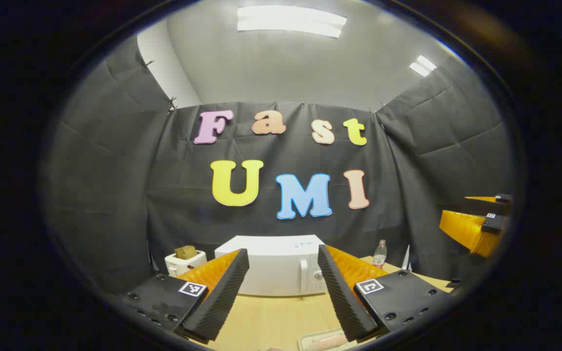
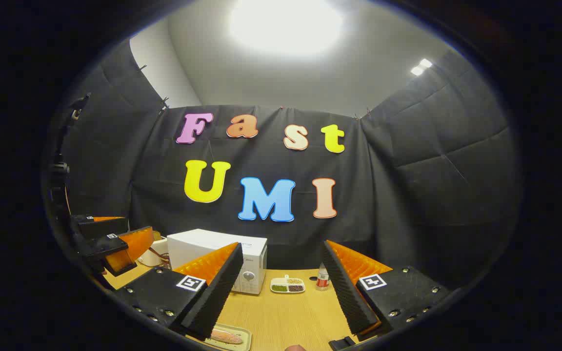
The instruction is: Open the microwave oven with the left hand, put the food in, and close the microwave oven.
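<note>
Left gripper view looks straight at the white microwave oven point(image 1: 273, 265), which sits with its door shut at the back of the wooden worktop point(image 1: 271, 317), framed between the spread fingers of the left claw point(image 1: 281, 292); that claw is wide apart and carries nothing. The food point(image 2: 225, 335), what looks like a sausage or an ear of corn on a pale tray point(image 2: 242, 337), though it is cut off at the picture's edge, lies at the near edge of the worktop, just below the right claw point(image 2: 281, 292), which is likewise spread and empty. The main risk I see is with the door: its handle point(image 1: 303, 275) is a slim vertical bar beside the control dials, and a claw coming in off-centre could press a dial or shove the light oven backward toward the toaster point(image 1: 185, 261) on its left instead of swinging the door. A door opened only partway would also block the tray going in. A bottle point(image 2: 323, 278) and a small divided dish point(image 2: 287, 284) stand just right of the oven, close enough for a wide swing to knock them. Both claws are held level and raised above the worktop, well short of the oven, pointing at the back wall, the left one squared on the oven front.
</note>
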Tool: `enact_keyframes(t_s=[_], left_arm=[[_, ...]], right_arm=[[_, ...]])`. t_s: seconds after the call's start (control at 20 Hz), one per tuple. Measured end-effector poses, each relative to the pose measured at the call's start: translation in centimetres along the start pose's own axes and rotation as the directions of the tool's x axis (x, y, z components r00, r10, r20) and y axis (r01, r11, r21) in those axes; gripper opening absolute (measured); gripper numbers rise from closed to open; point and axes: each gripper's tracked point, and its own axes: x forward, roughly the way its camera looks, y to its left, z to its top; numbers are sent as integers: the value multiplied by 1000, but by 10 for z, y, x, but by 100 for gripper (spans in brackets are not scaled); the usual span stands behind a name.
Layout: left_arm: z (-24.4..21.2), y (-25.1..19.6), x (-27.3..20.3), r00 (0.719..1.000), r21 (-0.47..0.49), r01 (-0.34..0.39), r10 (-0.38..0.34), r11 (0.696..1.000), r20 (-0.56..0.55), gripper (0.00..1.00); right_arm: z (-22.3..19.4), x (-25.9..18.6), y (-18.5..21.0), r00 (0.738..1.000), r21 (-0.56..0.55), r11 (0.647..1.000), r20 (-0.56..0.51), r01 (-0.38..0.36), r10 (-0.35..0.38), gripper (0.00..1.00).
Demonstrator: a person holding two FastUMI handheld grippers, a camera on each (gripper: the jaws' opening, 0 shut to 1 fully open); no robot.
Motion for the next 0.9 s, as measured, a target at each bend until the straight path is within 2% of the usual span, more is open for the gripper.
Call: enact_keyframes(t_s=[0.9], left_arm=[[-4,-15,-8,999,7,-35,35,999,-15,95]], right_arm=[[-8,3,-19,1000,5,1000,-3,-28,28,98]])
